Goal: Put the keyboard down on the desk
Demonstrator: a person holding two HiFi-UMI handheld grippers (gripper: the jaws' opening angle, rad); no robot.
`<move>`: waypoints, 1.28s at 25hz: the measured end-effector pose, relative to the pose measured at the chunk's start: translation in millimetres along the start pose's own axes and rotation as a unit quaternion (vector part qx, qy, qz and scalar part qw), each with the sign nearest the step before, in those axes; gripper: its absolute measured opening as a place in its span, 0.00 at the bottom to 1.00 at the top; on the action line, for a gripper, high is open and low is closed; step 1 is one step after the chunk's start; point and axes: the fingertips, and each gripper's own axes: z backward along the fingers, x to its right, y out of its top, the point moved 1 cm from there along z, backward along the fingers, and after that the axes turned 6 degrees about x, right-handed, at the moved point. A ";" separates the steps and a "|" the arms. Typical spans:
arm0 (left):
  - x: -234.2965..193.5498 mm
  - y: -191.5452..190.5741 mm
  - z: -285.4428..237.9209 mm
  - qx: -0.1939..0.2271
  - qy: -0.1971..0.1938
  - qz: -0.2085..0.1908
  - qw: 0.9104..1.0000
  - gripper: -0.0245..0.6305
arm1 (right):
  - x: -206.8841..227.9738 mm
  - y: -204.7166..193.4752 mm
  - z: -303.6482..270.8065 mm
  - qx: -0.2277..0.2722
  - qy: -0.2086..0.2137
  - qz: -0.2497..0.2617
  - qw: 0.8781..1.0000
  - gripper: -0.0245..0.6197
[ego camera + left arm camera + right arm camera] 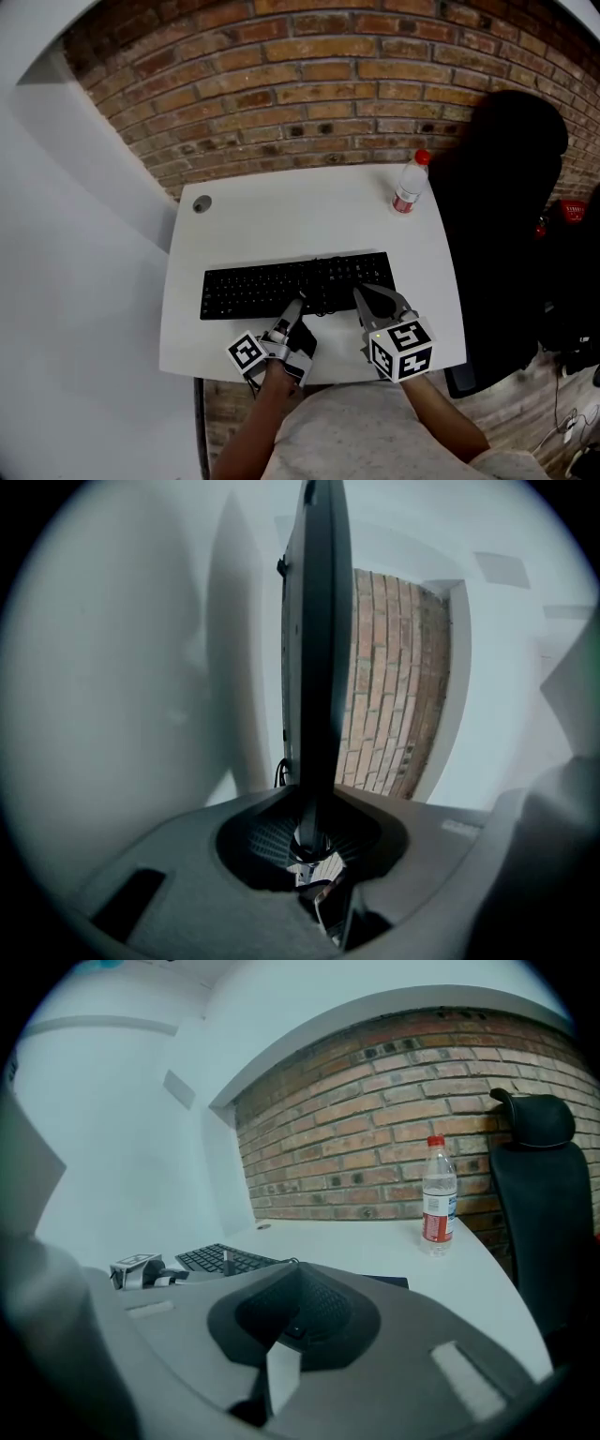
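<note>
Open desk [281, 211] behind keyboard [281, 286]; bottle [410, 185] blocks far right corner.

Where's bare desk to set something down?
Bare: the wide strip of desk behind the keyboard, from the grommet to the bottle. Crowded: the near edge, with the left hand-held gripper on the keyboard and the right hand-held gripper alongside.

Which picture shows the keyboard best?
The head view: the whole keyboard shows from above, keys and all. The left gripper view sees only its thin edge; the right gripper view shows just a few keys.
</note>
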 end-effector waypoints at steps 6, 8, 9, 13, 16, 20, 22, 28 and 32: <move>-13.5 5.5 -9.2 -0.005 0.017 0.000 1.000 0.15 | 6.6 -6.5 -13.1 -0.010 0.008 -0.007 1.000 0.05; -15.1 7.8 -11.9 -0.003 0.019 0.002 1.000 0.15 | 9.5 -6.9 -16.4 -0.012 0.009 -0.009 1.000 0.05; -15.1 8.6 -13.6 -0.003 0.020 0.004 1.000 0.15 | 11.1 -6.8 -17.7 -0.013 0.010 -0.012 1.000 0.05; -18.3 11.2 -19.4 -0.002 0.036 0.015 0.999 0.15 | 17.1 -6.7 -22.9 -0.015 0.014 -0.025 0.999 0.05; -20.3 10.1 -20.0 0.000 0.046 0.019 0.999 0.15 | 19.8 -6.9 -27.1 -0.017 0.018 -0.031 0.999 0.05; -22.7 9.6 -20.3 -0.001 0.062 0.025 0.998 0.14 | 20.5 -7.3 -32.0 -0.017 0.022 -0.037 0.999 0.05; -22.6 10.7 -20.2 0.000 0.069 0.028 0.997 0.14 | 19.0 -8.9 -33.9 -0.019 0.023 -0.039 0.999 0.05; -32.3 12.4 -16.3 0.006 0.110 0.026 0.994 0.15 | 15.4 -11.6 -34.7 -0.022 0.028 -0.042 0.998 0.05; -34.8 12.9 -15.5 0.012 0.121 0.025 0.992 0.16 | 15.9 -12.6 -32.4 -0.023 0.026 -0.043 0.998 0.05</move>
